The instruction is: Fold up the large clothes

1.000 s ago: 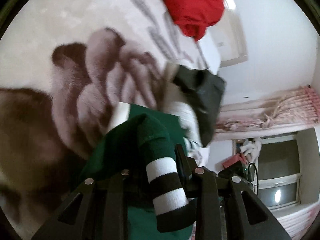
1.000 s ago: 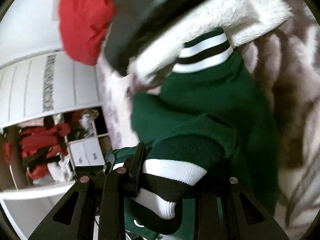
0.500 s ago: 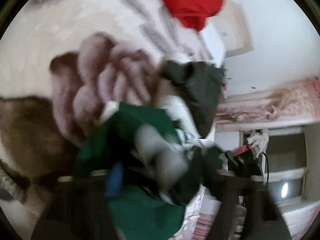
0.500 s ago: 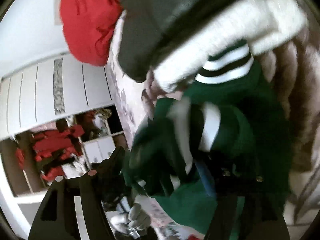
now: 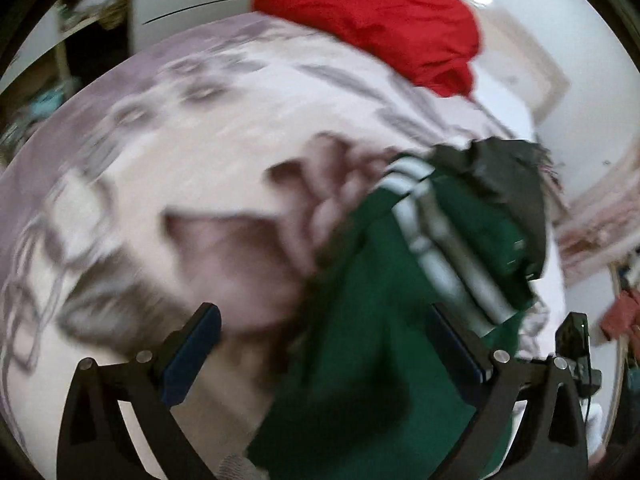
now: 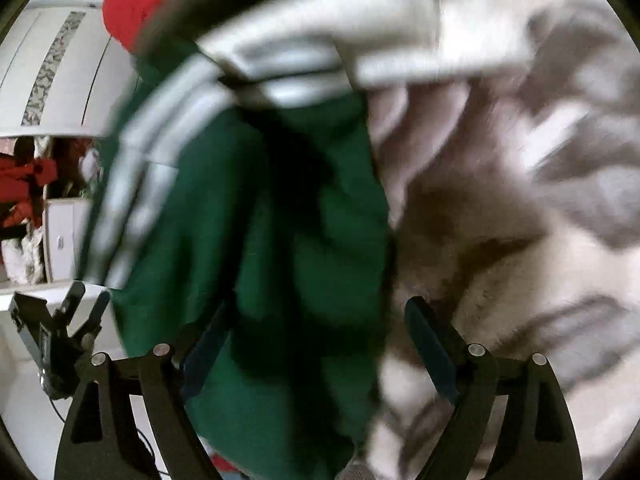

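Note:
A dark green sweater (image 5: 372,320) with black-and-white striped cuffs (image 5: 452,264) lies bunched on a fluffy patterned blanket (image 5: 180,152). My left gripper (image 5: 324,344) is open, its fingers spread over the blanket and the sweater's left edge. In the right wrist view the sweater (image 6: 256,240) fills the left centre with its striped cuff (image 6: 152,160) at the upper left. My right gripper (image 6: 316,344) is open above the sweater's right edge. Both views are motion-blurred.
A red garment (image 5: 384,16) lies at the blanket's far end and shows in the right wrist view (image 6: 136,4). A dark grey garment (image 5: 508,184) with white fleece lining (image 6: 360,32) lies beside the sweater. White wardrobe (image 6: 52,72) stands beyond the bed.
Both grippers were shut on the sweater's striped cuffs a second ago. They have opened and let go; the sweater has dropped onto the blanket and both grippers have pulled back.

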Tool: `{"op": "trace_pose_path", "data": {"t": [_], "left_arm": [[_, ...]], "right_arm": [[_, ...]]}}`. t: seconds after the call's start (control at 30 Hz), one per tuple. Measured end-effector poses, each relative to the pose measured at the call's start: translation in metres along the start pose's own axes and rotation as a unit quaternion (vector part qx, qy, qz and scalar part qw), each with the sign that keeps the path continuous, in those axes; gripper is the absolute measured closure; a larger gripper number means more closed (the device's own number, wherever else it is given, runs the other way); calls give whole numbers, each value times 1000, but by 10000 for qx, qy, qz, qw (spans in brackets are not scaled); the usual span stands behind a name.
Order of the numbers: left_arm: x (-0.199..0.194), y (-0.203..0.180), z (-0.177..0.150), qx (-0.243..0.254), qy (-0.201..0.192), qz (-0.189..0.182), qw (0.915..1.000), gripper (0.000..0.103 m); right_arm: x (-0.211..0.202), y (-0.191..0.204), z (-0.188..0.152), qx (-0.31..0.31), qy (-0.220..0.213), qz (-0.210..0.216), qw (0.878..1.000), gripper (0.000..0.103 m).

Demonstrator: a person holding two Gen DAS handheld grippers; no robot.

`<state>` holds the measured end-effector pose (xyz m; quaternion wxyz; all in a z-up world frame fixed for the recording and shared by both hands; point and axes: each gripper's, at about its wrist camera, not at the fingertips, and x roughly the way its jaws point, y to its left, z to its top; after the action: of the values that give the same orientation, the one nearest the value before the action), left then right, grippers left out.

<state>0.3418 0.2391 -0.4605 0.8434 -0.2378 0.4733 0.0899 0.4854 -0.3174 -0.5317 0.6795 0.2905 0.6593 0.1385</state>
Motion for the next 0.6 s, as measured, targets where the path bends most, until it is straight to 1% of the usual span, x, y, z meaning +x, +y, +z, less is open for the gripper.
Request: {"op": "trace_pose_path", "data": {"t": [0.03, 0.07, 0.1, 0.17, 0.23, 0.27, 0.33, 0.37, 0.4, 0.43, 0.47, 0.5, 0.53, 0.6], "left_arm": [[-2, 7, -7, -110, 26, 96, 9999, 0], [-5, 16, -18, -247, 54, 242, 9994, 0], [-7, 22, -27, -322, 62, 340, 9989, 0], [-12, 35, -47, -494, 125, 521, 9973, 0], [-16, 45, -65, -685, 200, 588, 9957, 0], [-17, 48, -72, -752, 228, 602, 9951, 0], [-20, 50, -85, -810, 253, 701, 9939, 0], [-22, 50, -91, -788, 251, 760, 9937, 0], [-23, 48, -95, -742, 252, 827, 9935, 0], [-25, 46, -99, -711, 253, 886, 9932, 0], [-27, 44, -101, -692, 255, 915, 9931, 0], [-30, 41, -102, -657, 267, 934, 9931, 0], [-33, 40, -105, -631, 291, 954, 9930, 0], [-42, 38, -107, -602, 325, 917, 9934, 0]], "right_arm": [[12, -9, 5, -9, 87, 265, 9996, 7], [23, -17, 11, 11, 154, 577, 9982, 1], [35, -24, 18, 88, 234, 888, 9957, 0], [46, -28, 28, 157, 335, 1346, 9902, 0], [52, -23, 37, 138, 404, 1795, 9828, 0], [55, -16, 39, 52, 475, 1885, 9809, 0], [64, -2, 41, -172, 529, 1690, 9841, 0], [68, 1, 41, -197, 499, 1636, 9851, 6], [68, 1, 40, -129, 423, 1598, 9862, 16], [64, -1, 37, 11, 348, 1570, 9870, 41], [58, -7, 32, 268, 234, 1684, 9851, 59], [50, -14, 25, 592, 85, 1830, 9813, 65], [41, -22, 13, 961, -52, 2012, 9748, 68], [25, -30, -16, 1530, -272, 2319, 9602, 70]]}}
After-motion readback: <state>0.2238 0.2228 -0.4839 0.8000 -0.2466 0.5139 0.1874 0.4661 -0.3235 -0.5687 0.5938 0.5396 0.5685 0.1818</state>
